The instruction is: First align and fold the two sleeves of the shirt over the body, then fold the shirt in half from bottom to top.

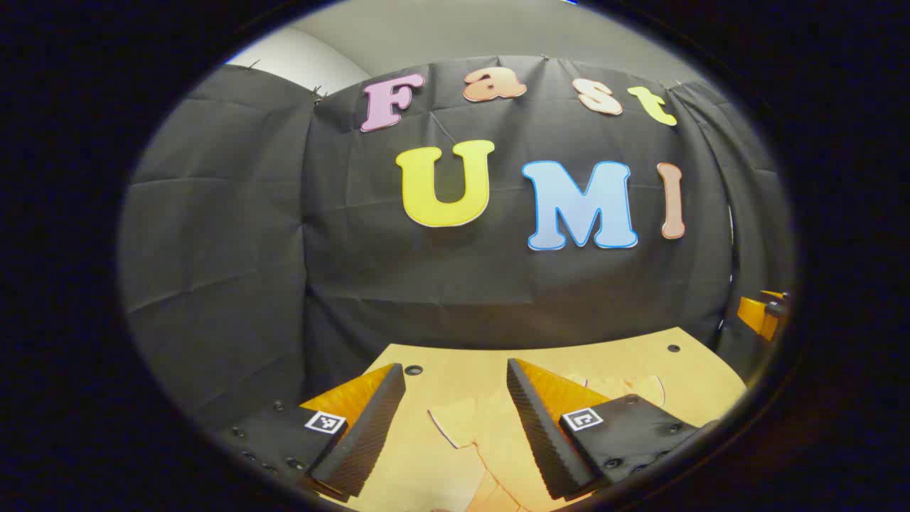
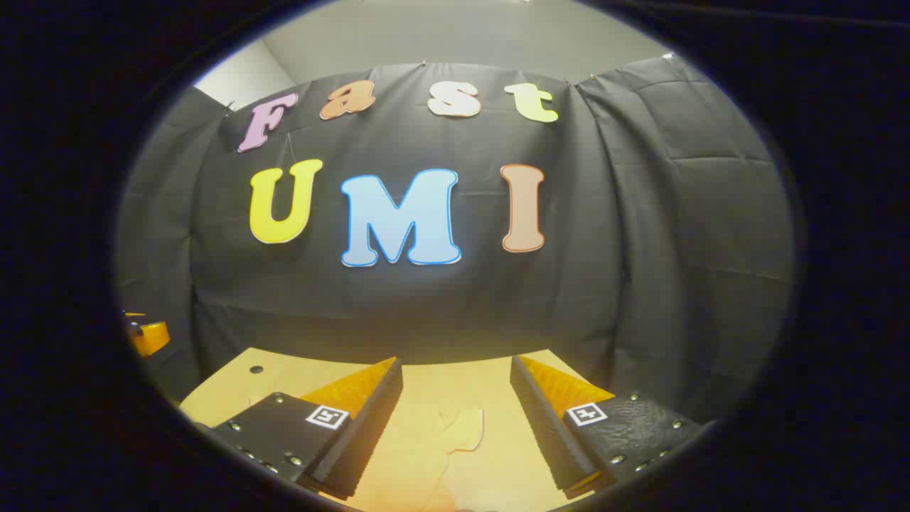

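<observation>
Both grippers are hovering level above the pale wooden tabletop [image 1: 682,370], facing its far edge. The left gripper [image 1: 455,427] and right gripper [image 2: 455,427] are each standing wide open, gripping nothing. The pale yellow cloth shirt [image 1: 490,441] is lying flat near the tabletop's near edge, a sleeve [image 2: 462,430] spreading between the right gripper's fingers. Judged best: descending together and pinching each sleeve's cuff, keeping the edges aligned.
</observation>
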A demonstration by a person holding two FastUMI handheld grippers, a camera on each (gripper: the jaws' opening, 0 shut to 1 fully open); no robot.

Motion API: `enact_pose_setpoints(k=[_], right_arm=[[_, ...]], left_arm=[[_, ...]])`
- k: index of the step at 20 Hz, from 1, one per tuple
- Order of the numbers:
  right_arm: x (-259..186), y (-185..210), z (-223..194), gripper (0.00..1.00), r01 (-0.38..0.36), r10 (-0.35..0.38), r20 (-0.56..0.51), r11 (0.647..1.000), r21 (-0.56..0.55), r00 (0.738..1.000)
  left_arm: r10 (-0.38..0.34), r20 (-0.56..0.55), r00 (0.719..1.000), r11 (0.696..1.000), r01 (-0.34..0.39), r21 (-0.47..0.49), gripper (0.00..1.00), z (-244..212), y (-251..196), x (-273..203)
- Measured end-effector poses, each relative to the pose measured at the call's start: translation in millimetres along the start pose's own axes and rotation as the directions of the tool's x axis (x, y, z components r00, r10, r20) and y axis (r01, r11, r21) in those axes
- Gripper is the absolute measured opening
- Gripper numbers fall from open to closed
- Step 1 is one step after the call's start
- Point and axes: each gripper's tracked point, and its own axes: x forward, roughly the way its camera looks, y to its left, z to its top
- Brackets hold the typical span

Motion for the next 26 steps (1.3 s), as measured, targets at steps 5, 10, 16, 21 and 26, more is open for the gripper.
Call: enact_pose_setpoints(k=[5,10,16,21,26], right_arm=[[10.9,-4.1,-3.1,0.96,-0.003,0.003,-0.011,1.0,0.008,1.0],[18.3,-4.2,-10.8,0.96,-0.023,0.023,-0.032,1.0,-0.003,0.999],[23.0,-2.4,-23.5,0.96,-0.043,0.042,-0.062,0.999,-0.01,0.997],[39.3,-8.1,-51.2,0.96,-0.06,0.055,-0.158,0.998,-0.028,0.986],[70.5,-13.9,-94.1,0.96,-0.078,0.07,-0.301,0.997,-0.014,0.951]], left_arm=[[-0.003,-0.016,1.0,1.0,0.003,0.0,0.94,-3.7,-8.0,5.9],[-0.004,-0.024,1.0,1.0,0.004,-0.006,0.94,-4.4,-17.8,5.2],[0.004,-0.021,1.0,1.0,-0.004,-0.005,0.94,-2.6,-20.7,1.0],[0.01,-0.02,1.0,1.0,-0.01,-0.002,0.94,-2.6,-22.3,-4.0],[0.022,-0.025,0.999,1.0,-0.022,0.002,0.94,-5.2,-22.7,-4.0]])
